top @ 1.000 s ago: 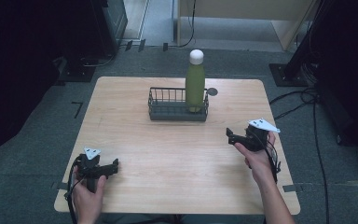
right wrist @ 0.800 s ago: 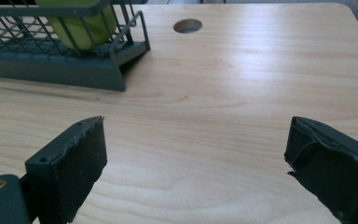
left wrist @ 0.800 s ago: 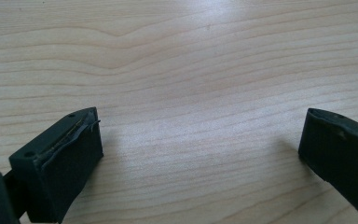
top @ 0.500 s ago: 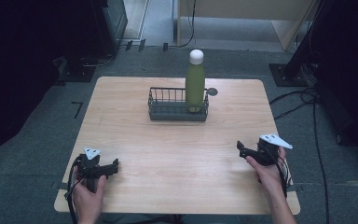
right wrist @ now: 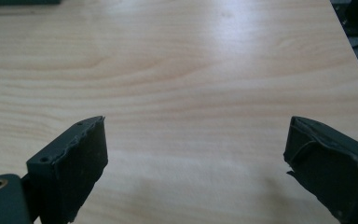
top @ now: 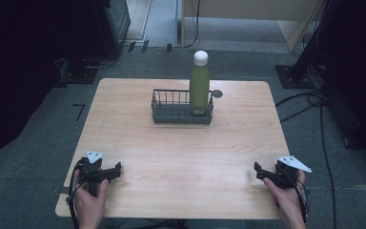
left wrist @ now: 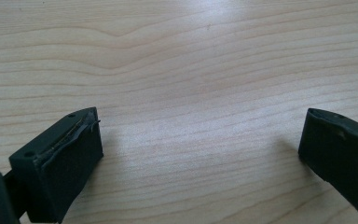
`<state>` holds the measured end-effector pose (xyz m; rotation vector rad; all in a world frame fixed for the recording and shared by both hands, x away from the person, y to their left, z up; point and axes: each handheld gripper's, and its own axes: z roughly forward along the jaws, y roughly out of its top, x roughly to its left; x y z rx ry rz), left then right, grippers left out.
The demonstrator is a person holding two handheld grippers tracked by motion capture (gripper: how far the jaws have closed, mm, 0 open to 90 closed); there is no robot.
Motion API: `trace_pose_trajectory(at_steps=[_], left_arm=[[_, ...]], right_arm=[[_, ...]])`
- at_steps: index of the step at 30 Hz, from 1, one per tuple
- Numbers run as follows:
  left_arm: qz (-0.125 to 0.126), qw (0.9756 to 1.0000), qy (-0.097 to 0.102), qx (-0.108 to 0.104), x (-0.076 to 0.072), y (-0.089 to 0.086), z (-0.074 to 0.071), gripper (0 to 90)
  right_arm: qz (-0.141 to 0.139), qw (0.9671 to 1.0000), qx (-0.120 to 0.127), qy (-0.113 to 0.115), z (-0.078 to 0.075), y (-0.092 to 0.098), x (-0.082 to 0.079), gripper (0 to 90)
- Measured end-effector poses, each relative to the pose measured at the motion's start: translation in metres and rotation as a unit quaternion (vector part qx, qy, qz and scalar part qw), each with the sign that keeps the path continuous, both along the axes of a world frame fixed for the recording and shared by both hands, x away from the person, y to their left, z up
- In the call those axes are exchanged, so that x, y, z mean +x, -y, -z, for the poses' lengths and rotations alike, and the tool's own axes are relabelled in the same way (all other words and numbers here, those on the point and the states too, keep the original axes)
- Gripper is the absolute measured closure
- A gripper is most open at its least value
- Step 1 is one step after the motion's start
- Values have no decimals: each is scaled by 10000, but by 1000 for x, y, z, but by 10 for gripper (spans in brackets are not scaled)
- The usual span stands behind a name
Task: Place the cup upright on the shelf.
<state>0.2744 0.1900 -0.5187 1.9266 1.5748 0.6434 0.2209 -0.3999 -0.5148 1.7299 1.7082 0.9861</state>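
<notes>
Since the earlier high view, the right claw [top: 259, 170] has drawn back from mid-worktop toward the near right corner and dropped lower, while the left claw [top: 116, 169] has kept its place at the near left. The bottle [top: 199, 88] and basket [top: 182, 110] stand where they did.

Both claws are open and hold nothing. In the left gripper view the two black jaws stand wide apart over bare wood, and the right gripper view shows the same.

The bottle, green with a white cap [top: 200, 57], stands in the right end of the wire basket at the far middle of the worktop [top: 181, 152], well apart from both claws. A small dark disc [top: 217, 94] lies just beside the basket's right end.

As a judgement, the work looks finished or nearly so: the bottle is seated in the basket, nothing is in either claw, and both hands rest at the near edge as if parked. If anything is left, it is only settling the right hand down.

The bottle is upright, its long axis vertical, cap pointing straight up, with no visible lean. The basket's long axis runs across the worktop from left to right.
</notes>
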Motion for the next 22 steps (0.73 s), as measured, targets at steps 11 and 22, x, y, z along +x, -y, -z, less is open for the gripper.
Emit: trace_pose_trajectory(at_steps=[11, 22], left_arm=[[-1, 10000, 1, -2, 0, 0, 0, 0], [1, 10000, 1, -1, 0, 0, 0, 0]], right_arm=[[142, 9981, -508, -331, 12, 15, -26, 68], [72, 9972, -595, -449, 13, 22, -40, 76]])
